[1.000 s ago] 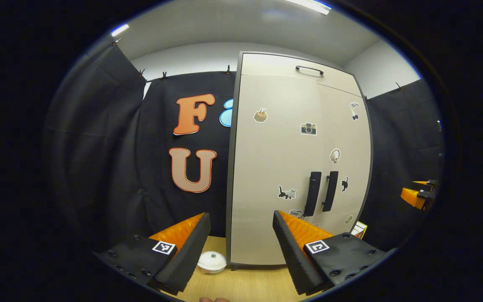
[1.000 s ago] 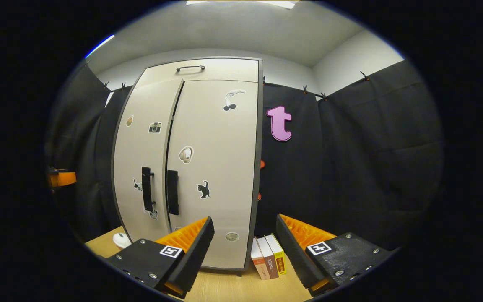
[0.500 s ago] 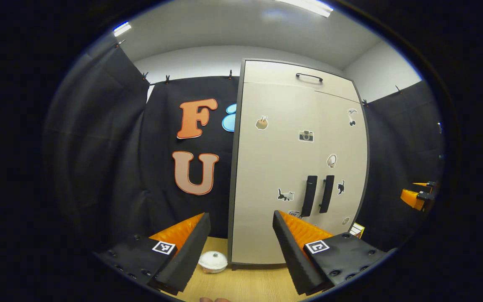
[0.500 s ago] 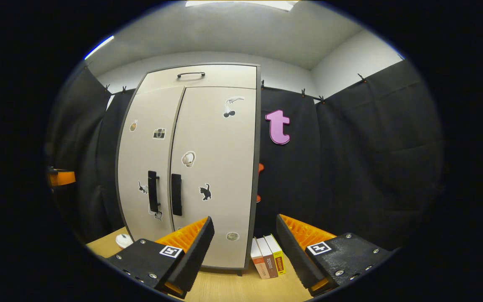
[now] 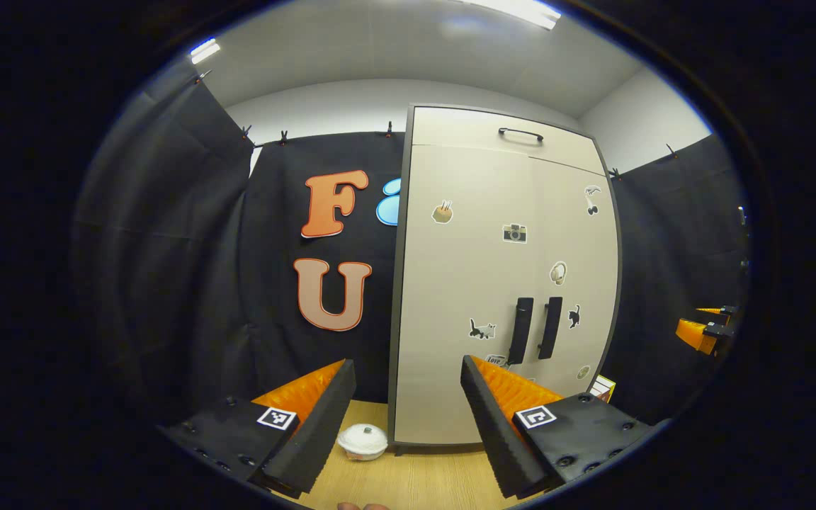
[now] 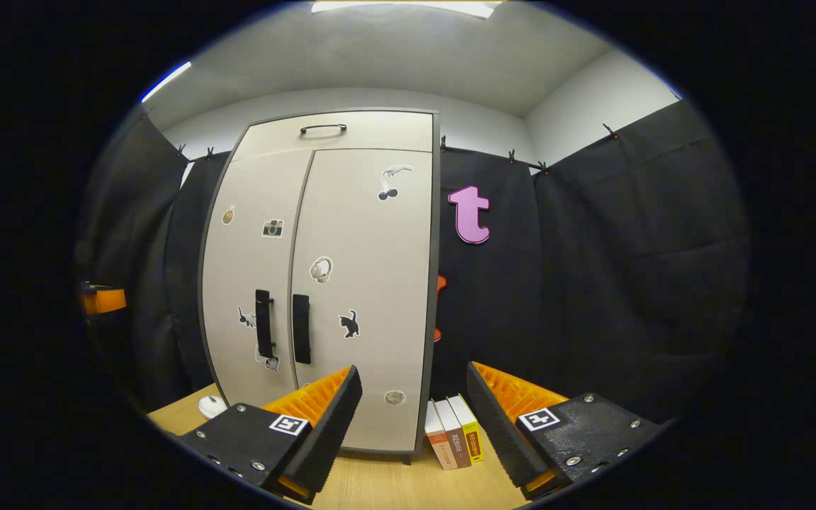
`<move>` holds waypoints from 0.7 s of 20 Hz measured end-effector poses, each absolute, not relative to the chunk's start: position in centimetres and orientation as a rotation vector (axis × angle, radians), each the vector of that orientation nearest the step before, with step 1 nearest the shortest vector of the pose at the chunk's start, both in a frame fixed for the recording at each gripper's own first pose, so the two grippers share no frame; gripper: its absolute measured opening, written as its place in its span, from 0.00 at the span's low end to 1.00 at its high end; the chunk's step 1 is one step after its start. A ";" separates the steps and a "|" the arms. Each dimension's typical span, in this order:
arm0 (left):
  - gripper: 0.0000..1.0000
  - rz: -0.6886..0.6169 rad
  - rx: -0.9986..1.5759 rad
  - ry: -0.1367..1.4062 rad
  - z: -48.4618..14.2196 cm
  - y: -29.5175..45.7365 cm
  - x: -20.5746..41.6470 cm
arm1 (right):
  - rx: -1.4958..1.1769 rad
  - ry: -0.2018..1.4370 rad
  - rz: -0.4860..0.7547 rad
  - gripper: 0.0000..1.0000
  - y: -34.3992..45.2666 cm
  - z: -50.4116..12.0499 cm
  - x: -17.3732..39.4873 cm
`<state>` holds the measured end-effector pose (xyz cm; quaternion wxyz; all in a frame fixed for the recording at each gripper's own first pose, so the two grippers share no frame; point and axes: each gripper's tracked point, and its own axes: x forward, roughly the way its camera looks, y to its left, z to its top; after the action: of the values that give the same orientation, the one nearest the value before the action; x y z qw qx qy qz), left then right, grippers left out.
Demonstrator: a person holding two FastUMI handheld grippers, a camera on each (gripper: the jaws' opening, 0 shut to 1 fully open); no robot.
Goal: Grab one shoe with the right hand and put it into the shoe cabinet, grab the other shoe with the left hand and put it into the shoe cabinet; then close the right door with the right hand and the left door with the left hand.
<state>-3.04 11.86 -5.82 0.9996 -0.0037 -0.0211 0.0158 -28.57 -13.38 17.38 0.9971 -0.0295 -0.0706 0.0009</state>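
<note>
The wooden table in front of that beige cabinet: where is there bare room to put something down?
The light wooden table is bare in front of the tall beige two-door cabinet, between the small white lidded bowl at the cabinet's left corner and the upright row of books at its right corner. Those two corners are the crowded spots.

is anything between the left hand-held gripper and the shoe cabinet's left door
Nothing visible does. The left hand-held gripper is open, with bare table ahead up to the left door, which looks closed. The white bowl sits off to the side.
</note>
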 end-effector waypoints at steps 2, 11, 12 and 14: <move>0.96 0.033 -0.008 -0.042 -5.8 12.0 -3.2 | -0.057 -0.142 0.002 0.92 -13.3 17.4 -28.6; 0.94 0.022 -0.012 -0.058 -4.8 11.9 -4.1 | -0.048 -0.141 -0.017 0.92 -13.9 17.5 -29.6; 0.94 0.019 -0.015 -0.061 -4.6 11.8 -4.1 | -0.049 -0.141 -0.022 0.92 -14.1 17.5 -29.6; 0.94 0.014 -0.020 -0.067 -4.4 11.6 -4.1 | -0.045 -0.139 -0.027 0.92 -14.3 17.4 -29.9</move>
<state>-4.14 11.60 -4.38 0.9994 -0.0100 -0.0333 0.0068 -29.92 -14.30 17.42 0.9972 -0.0225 -0.0695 -0.0137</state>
